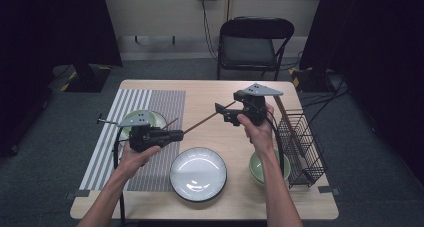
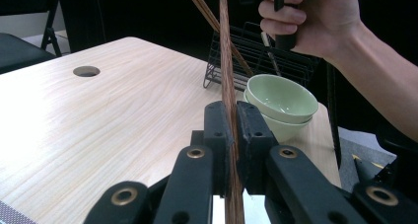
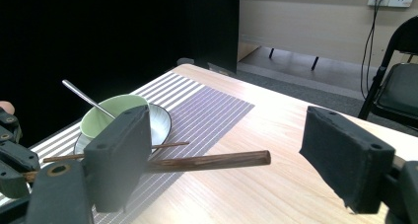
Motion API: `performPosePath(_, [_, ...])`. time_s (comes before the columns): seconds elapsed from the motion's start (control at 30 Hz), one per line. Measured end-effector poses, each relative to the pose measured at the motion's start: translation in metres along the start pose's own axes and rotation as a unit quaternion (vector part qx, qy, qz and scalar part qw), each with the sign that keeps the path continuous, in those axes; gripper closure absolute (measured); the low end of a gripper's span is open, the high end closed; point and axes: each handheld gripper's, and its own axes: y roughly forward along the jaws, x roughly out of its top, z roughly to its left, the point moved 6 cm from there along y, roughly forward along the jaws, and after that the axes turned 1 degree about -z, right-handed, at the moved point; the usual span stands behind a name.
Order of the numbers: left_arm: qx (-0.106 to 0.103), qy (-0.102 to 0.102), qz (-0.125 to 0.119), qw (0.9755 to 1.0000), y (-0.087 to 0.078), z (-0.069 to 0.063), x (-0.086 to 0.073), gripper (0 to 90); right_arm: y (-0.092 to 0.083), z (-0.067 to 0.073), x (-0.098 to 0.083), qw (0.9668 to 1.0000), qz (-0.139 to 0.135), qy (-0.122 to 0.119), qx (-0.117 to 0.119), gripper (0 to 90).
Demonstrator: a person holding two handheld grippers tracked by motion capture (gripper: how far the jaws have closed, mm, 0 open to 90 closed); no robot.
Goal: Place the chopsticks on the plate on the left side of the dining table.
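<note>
Wooden chopstick [image 2: 227, 71], one, clamped in left tongs [image 2: 231, 135]; right tongs [image 3: 236, 155] spread wide around its tip.

No readable text, labels or numbers (anywhere), no brands

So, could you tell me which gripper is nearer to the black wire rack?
Right. The right gripper hovers open just left of the black wire rack, at its far end. The left gripper, shut on a wooden chopstick, is across the table over the striped placemat.
</note>
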Motion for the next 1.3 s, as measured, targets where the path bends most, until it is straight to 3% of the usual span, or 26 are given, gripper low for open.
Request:
performPosePath(0.87, [0.02,-0.014,-0.006,0.9997,-0.018,0.007,-0.009,84.4,0.02,0.007,-0.023,0.9995,0.028,0.007,0.011,19.3])
performPosePath(1.3, [0.033,-0.012,-0.014,0.9993,-0.023,0.012,-0.008,84.4,0.029,0.009,-0.029,0.999,0.042,0.004,0.014,20.0])
